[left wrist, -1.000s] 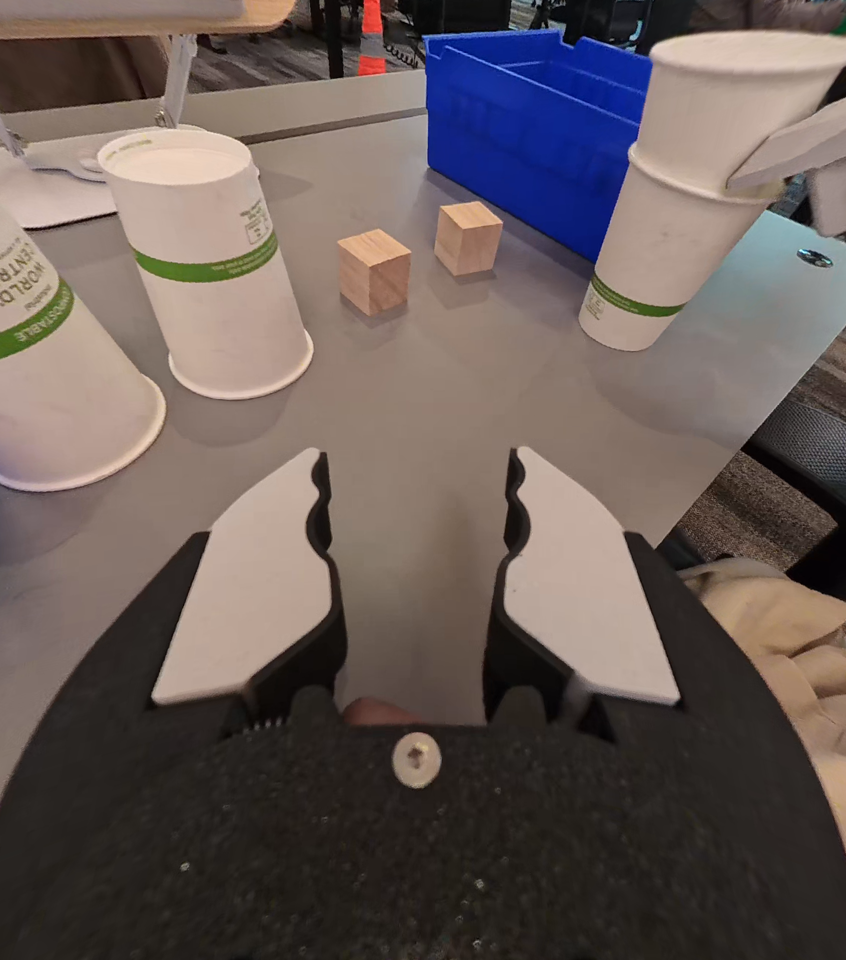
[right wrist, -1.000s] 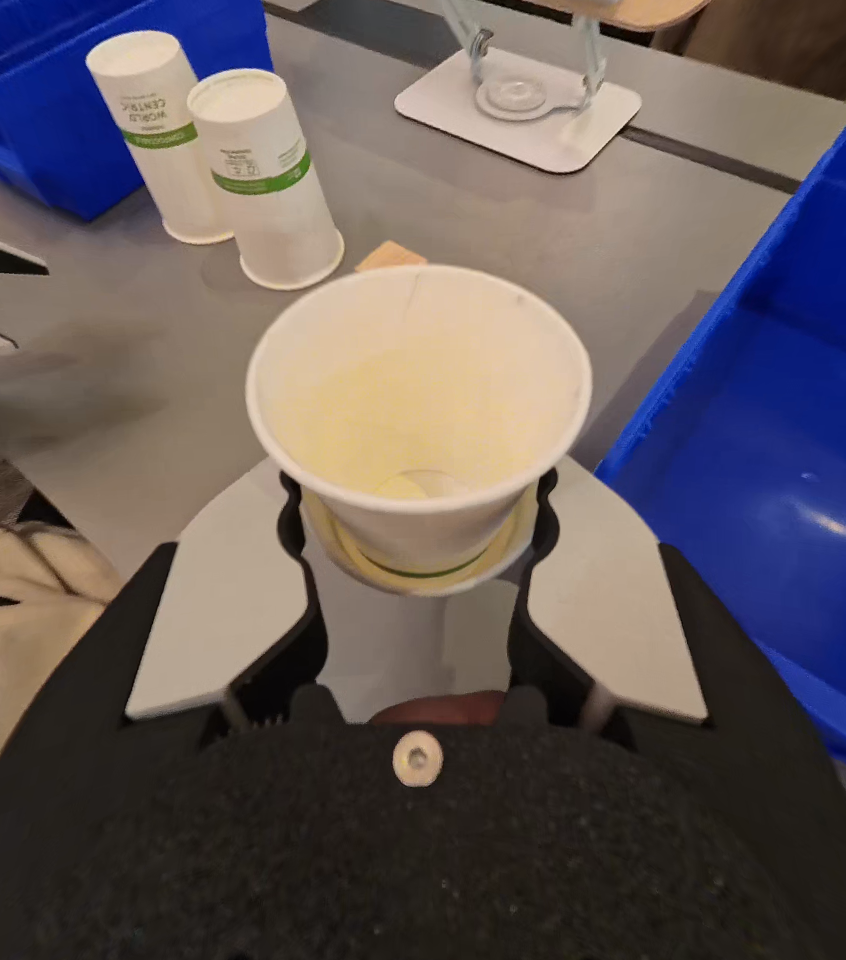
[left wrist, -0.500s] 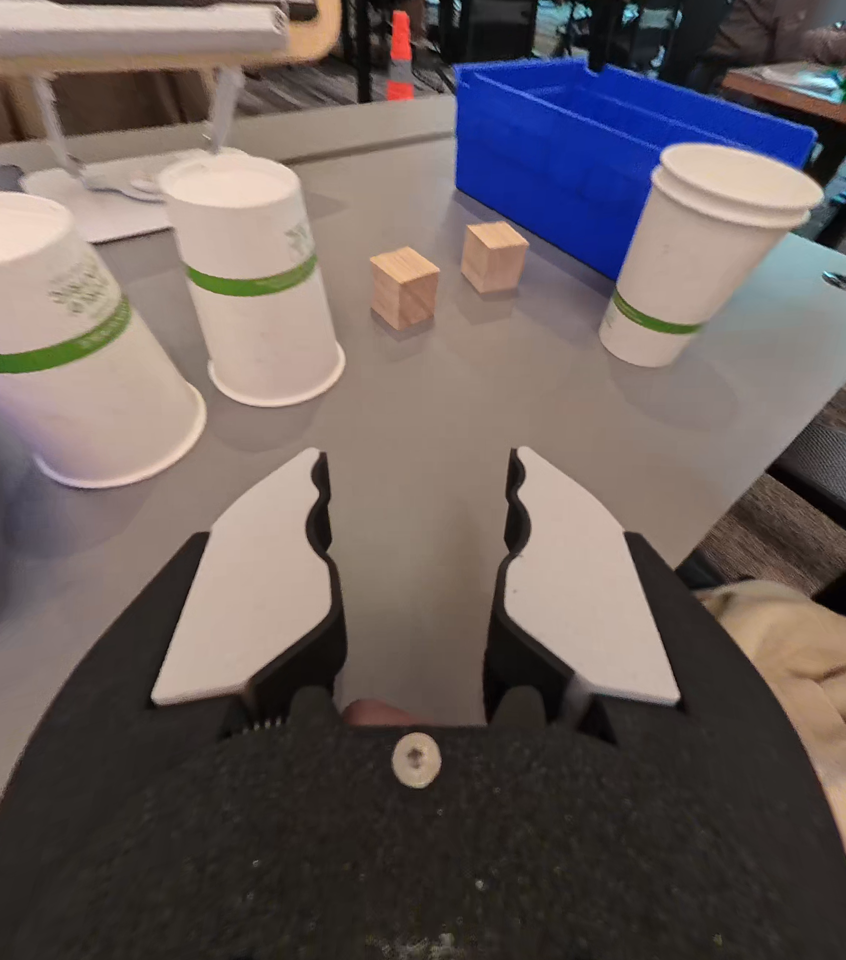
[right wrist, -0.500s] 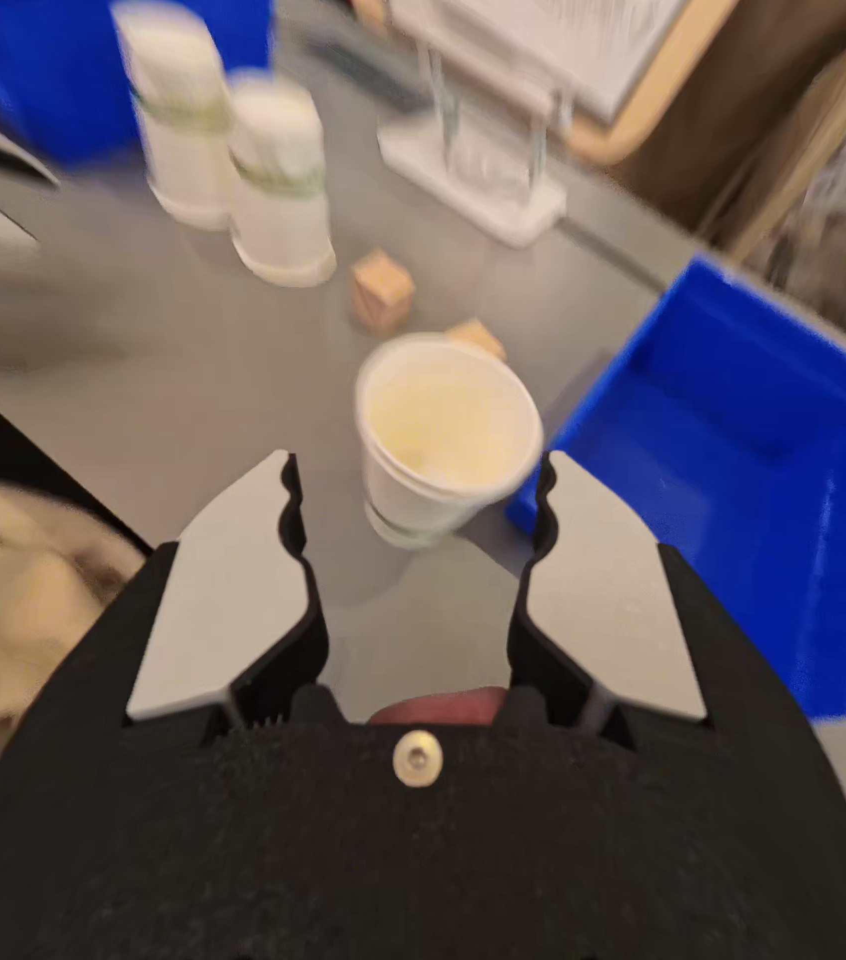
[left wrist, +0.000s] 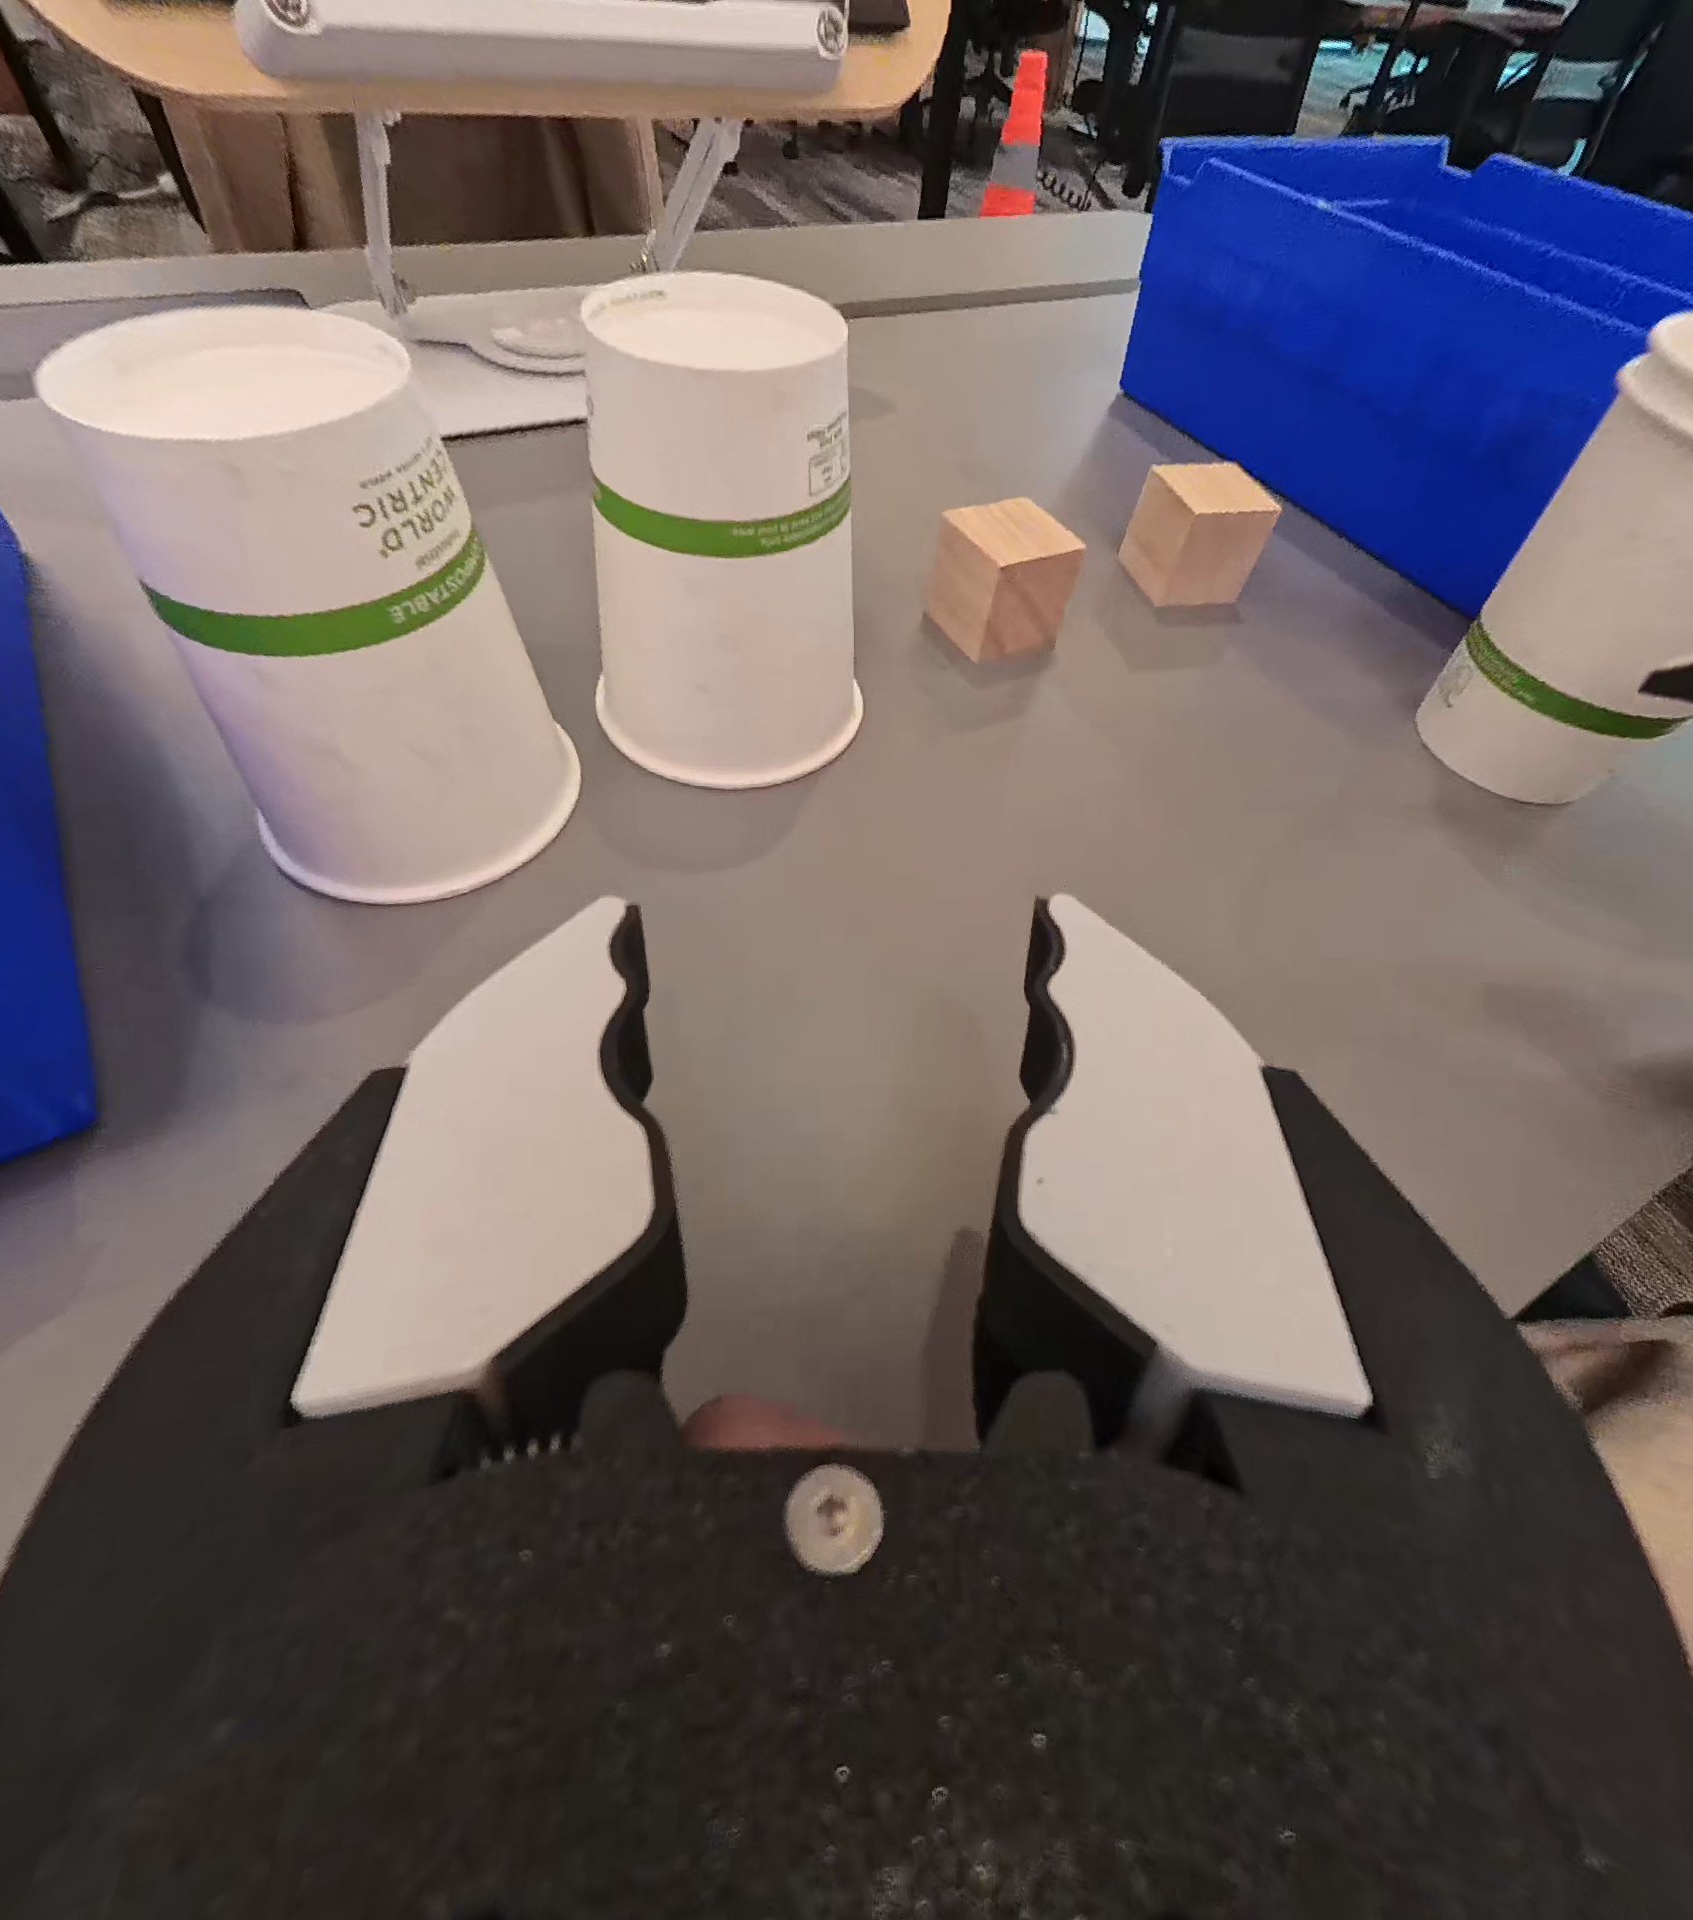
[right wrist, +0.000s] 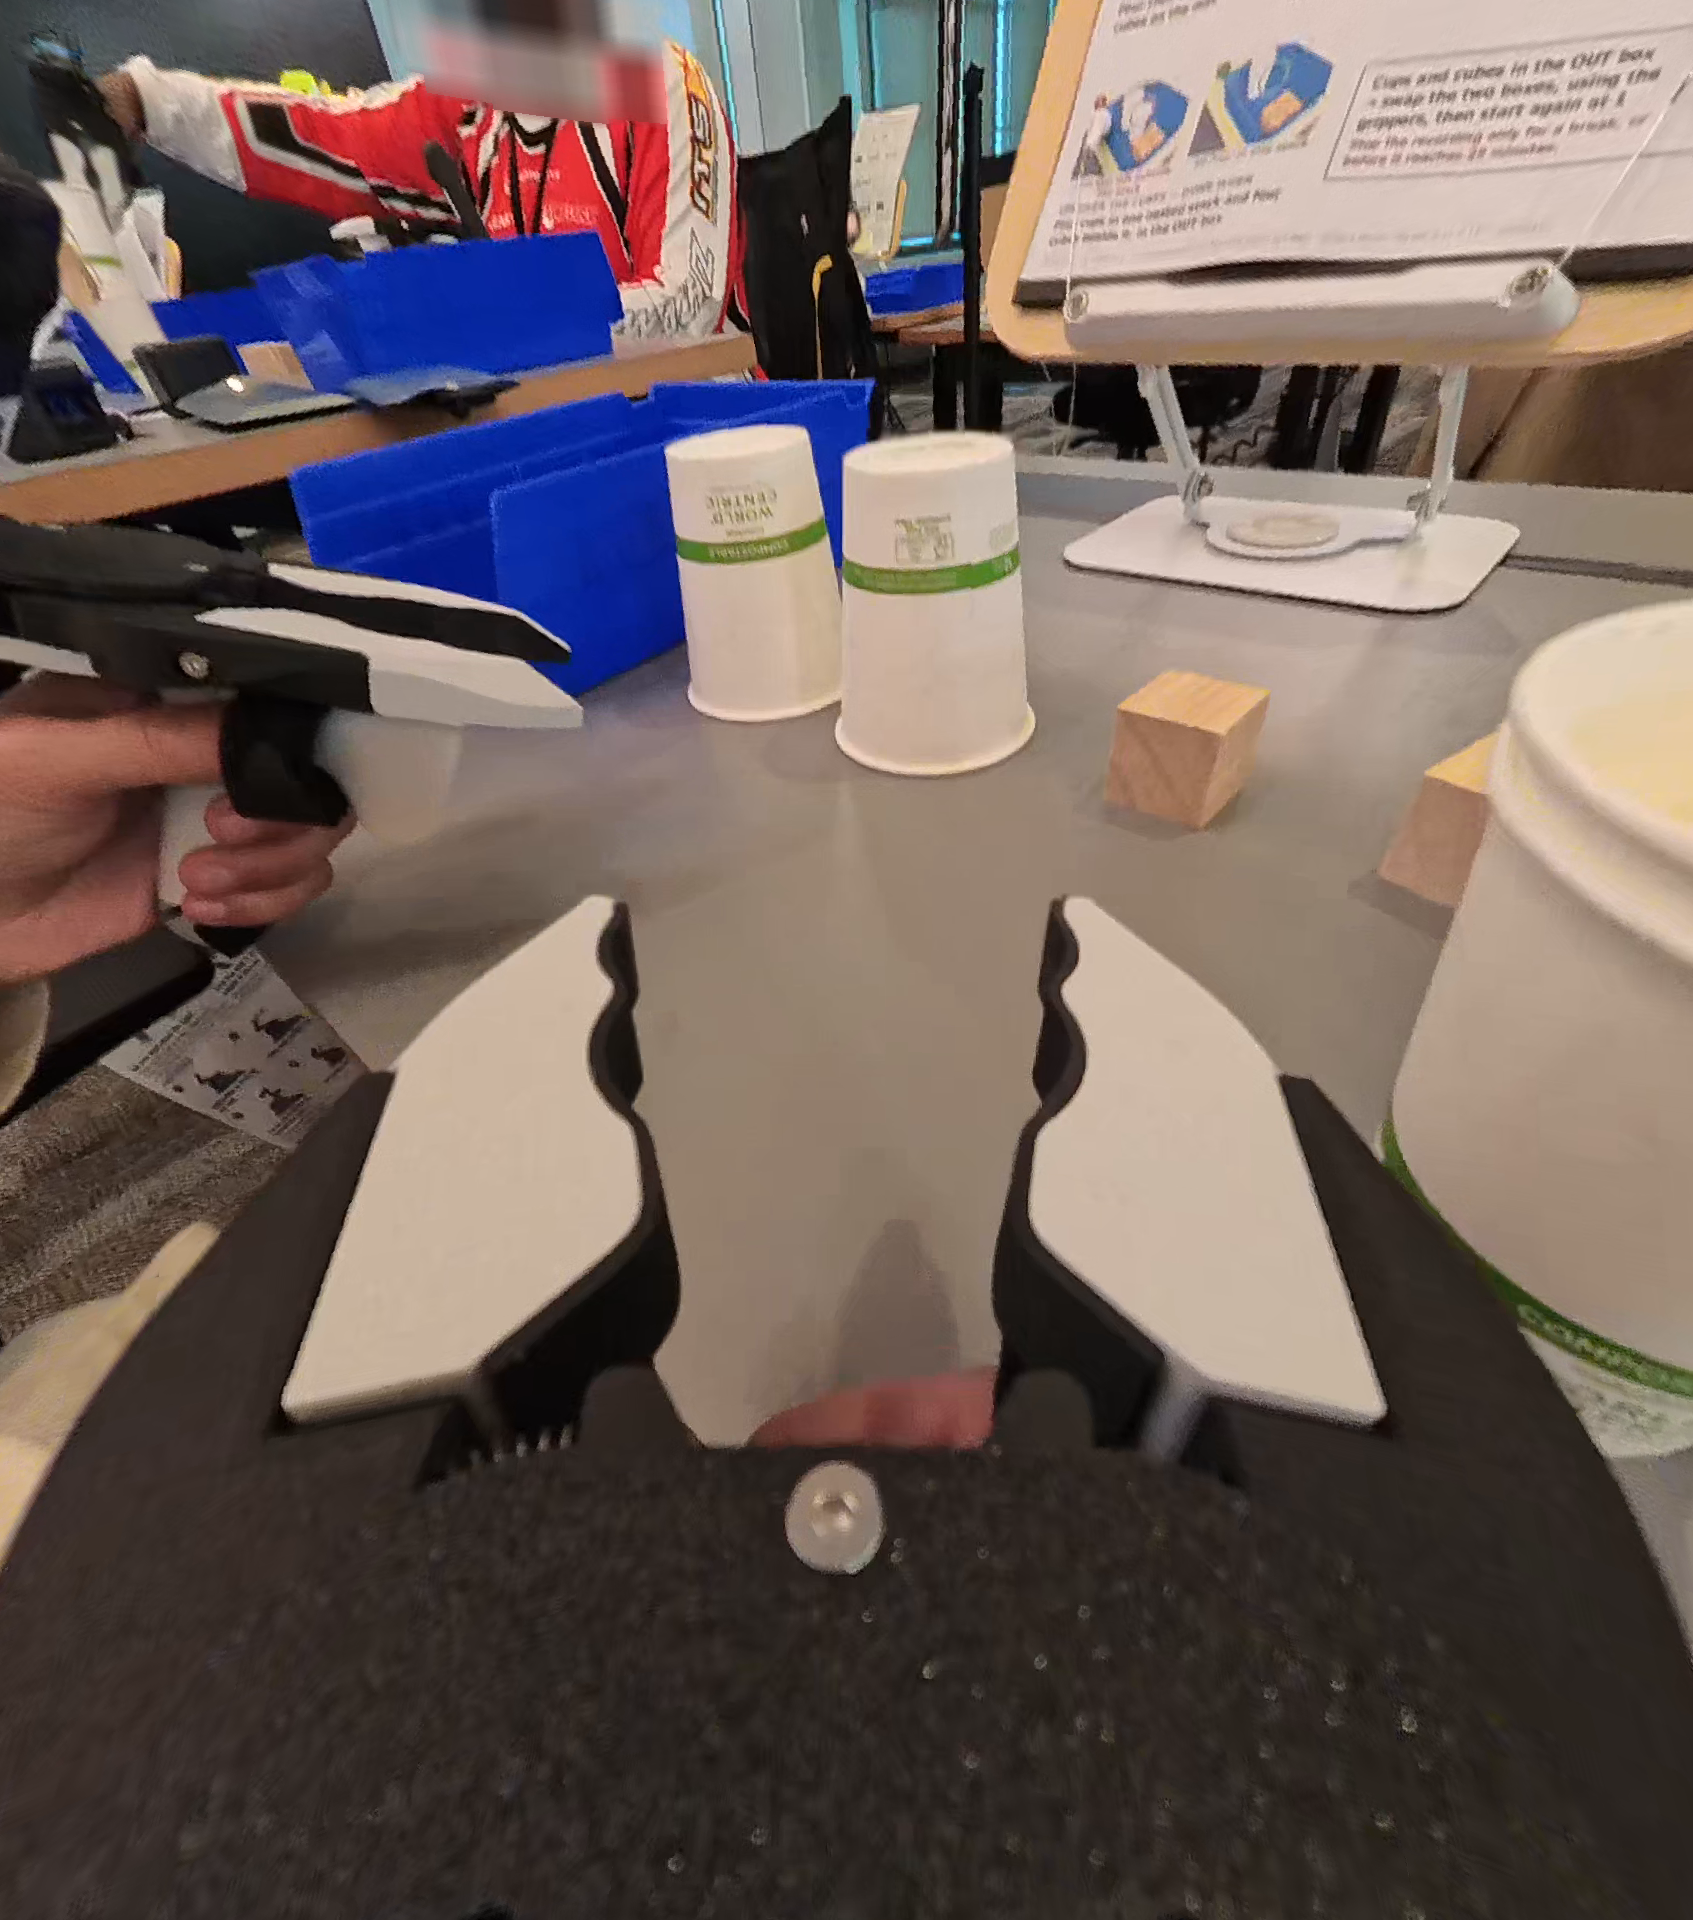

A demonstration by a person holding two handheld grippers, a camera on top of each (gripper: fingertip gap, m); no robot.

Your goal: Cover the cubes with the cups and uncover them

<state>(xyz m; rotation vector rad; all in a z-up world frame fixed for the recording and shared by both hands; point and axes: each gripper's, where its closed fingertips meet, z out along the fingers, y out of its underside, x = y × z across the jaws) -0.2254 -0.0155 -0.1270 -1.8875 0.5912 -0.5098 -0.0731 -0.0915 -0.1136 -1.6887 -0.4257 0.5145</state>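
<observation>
Grey tabletop (left wrist: 1185, 883) in a busy workroom, blue bins (left wrist: 1361, 343) at its edges: we hold both tools low over it, and neither grips anything. Our left gripper (left wrist: 834, 935) has its fingers spread wide over bare table, and our right gripper (right wrist: 837, 935) is just as wide and just as empty.

Taking the nearer wooden cube (left wrist: 1003, 577) as our mark, the second cube (left wrist: 1197, 532) sits just beside it toward the bin, both uncovered. Two upturned cups (left wrist: 722, 520) stand on its other side, the farther one (left wrist: 302, 592) nearest the left bin. A nested stack of upright cups (right wrist: 1611, 997) stands beyond the second cube, close by our right tool.

We judge the risks plain. Thin paper walls may buckle under a hard squeeze. Nested cups may lift together rather than singly. A rim lowered off-centre could catch a cube's edge and shove it into its close neighbour, or leave the cup tilted.
</observation>
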